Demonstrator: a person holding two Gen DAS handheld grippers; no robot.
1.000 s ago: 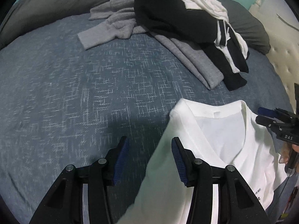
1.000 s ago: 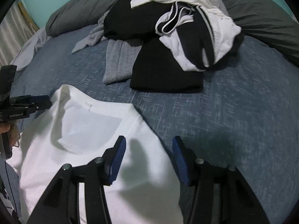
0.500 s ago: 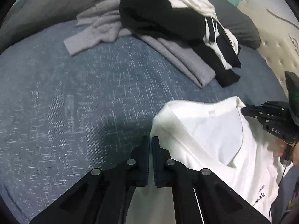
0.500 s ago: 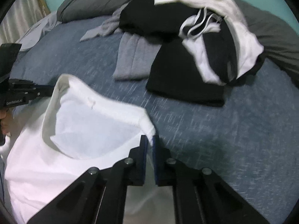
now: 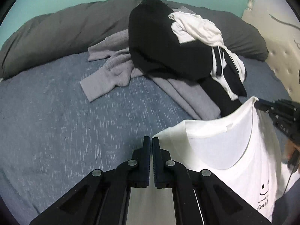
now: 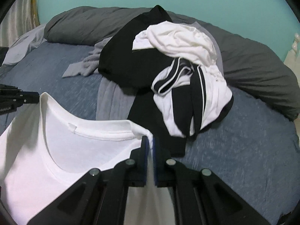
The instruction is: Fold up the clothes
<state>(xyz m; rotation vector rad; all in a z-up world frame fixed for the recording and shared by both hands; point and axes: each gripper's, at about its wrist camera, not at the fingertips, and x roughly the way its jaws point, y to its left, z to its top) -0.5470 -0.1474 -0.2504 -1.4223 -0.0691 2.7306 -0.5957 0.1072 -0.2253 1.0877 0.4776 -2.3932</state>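
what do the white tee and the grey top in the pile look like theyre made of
White tee: thin matte jersey knit, probably cotton; it drapes softly, with a stitched neckband. Grey top: thicker, fuzzier knit, perhaps fleece or sweater cloth; its surface looks ribbed.

The white T-shirt [image 5: 234, 155] ran off the lower frame edge, its small chest print [image 5: 263, 196] cut short and partly unreadable.

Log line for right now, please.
left tongs: shut on white T-shirt shoulder | right tongs: shut on other shoulder | shirt lifted over bed
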